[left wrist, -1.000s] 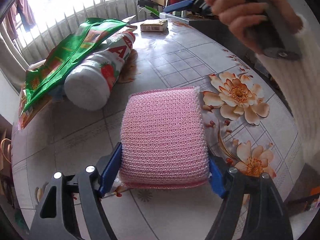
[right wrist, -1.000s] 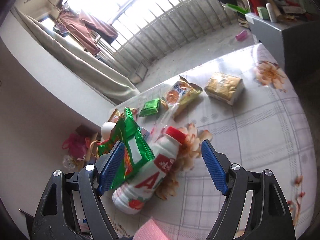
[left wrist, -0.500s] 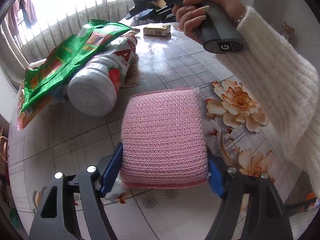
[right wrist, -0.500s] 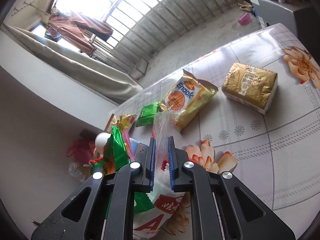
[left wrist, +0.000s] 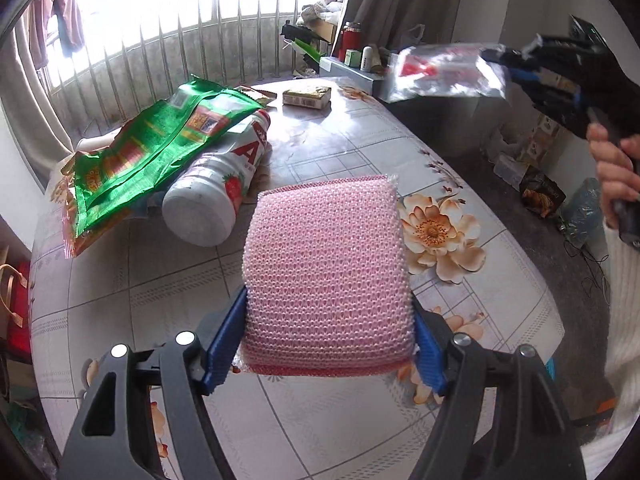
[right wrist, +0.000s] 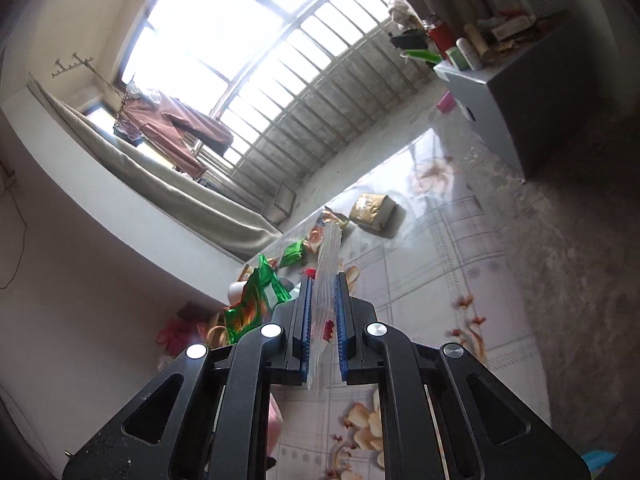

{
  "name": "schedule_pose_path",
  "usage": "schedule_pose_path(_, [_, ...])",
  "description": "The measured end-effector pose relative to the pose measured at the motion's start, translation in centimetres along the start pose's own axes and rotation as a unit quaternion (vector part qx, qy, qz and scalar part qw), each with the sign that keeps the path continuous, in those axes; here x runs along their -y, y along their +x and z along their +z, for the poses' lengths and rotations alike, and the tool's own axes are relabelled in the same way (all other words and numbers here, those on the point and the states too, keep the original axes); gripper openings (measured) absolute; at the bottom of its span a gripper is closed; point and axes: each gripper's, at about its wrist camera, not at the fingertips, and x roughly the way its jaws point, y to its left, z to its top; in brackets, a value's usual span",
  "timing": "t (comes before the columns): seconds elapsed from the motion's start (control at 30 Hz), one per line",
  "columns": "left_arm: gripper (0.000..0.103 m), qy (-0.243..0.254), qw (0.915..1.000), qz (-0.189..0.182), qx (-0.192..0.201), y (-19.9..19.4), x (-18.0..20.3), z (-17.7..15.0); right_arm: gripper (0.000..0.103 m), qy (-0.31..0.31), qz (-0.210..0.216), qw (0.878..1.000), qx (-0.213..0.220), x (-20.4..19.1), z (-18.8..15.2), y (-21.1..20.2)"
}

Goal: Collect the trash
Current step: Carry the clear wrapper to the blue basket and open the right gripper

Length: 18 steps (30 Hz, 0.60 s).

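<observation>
Pinching a clear plastic wrapper (right wrist: 326, 280) aloft, right gripper (right wrist: 323, 320), left gripper (left wrist: 326, 344) clamped on a pink scrubbing sponge (left wrist: 326, 264) above a floral-tiled table (left wrist: 332, 148), green snack bag (left wrist: 152, 148) over a strawberry bottle (left wrist: 216, 188) at ten o'clock, barred window (left wrist: 160, 32) beyond.

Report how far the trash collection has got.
Nothing shows as binned yet; no bin is in view. In hand: the right gripper is shut on a clear plastic wrapper, held in the air off the table's edge, and the left gripper holds a pink sponge. Left on the table: the green bag, white bottle, gold packet and small wrappers.
</observation>
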Motion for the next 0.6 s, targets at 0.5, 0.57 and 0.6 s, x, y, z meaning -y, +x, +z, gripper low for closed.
schedule_pose_path(0.5, [0.072, 0.048, 0.9973, -0.052, 0.018, -2.5, 7.6, -0.2, 0.01, 0.278, -0.234, 0.929, 0.066, 18.4, -22.0, -21.6])
schedule_pose_path(0.57, [0.072, 0.053, 0.9969, -0.055, 0.018, -2.5, 8.3, -0.2, 0.01, 0.293, -0.274, 0.916, 0.032, 21.2, -24.4, -19.9])
schedule_pose_path(0.6, [0.072, 0.056, 0.9967, -0.056, 0.018, -2.5, 8.5, -0.2, 0.01, 0.295, -0.287, 0.911, 0.015, 22.6, -25.4, -18.9])
